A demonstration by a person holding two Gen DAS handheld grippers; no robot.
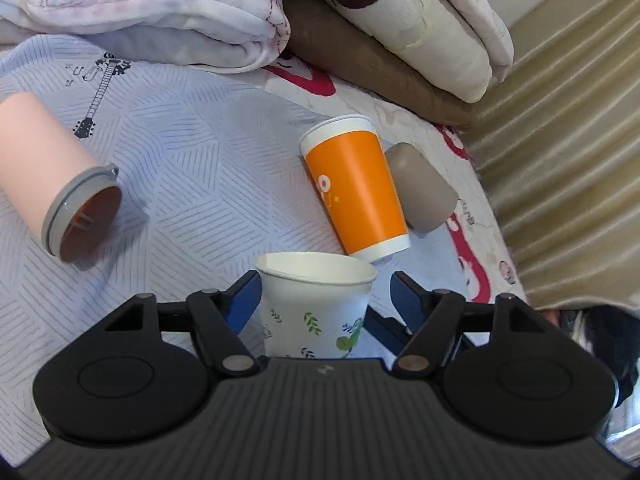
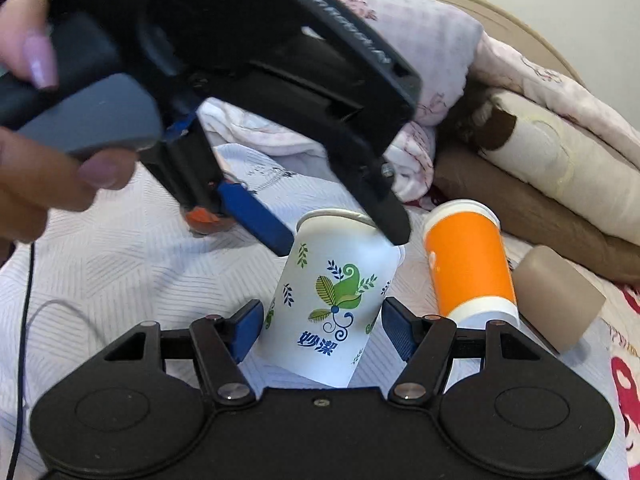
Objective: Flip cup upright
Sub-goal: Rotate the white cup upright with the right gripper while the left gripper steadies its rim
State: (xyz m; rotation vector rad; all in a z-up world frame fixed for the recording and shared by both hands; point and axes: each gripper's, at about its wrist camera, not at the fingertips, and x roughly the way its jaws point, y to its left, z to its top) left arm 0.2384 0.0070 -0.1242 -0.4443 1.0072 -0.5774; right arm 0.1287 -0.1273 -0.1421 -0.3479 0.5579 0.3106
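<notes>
A white paper cup with green leaf print (image 1: 316, 304) (image 2: 332, 300) stands between both grippers on the bed. In the left wrist view its open rim faces up. My left gripper (image 1: 320, 300) is open around the cup's top; it shows from outside in the right wrist view (image 2: 344, 236), with its fingers beside the rim. My right gripper (image 2: 322, 324) is open around the cup's lower body, its blue pads close to the sides but apart from them.
An orange paper cup (image 1: 356, 188) (image 2: 468, 260) lies on the bedspread (image 1: 192, 152) beside a taupe cup (image 1: 420, 188) (image 2: 560, 296). A pink tumbler (image 1: 48, 184) lies at the left. Folded blankets (image 1: 160, 8) are behind. The bed edge (image 1: 492, 208) is at the right.
</notes>
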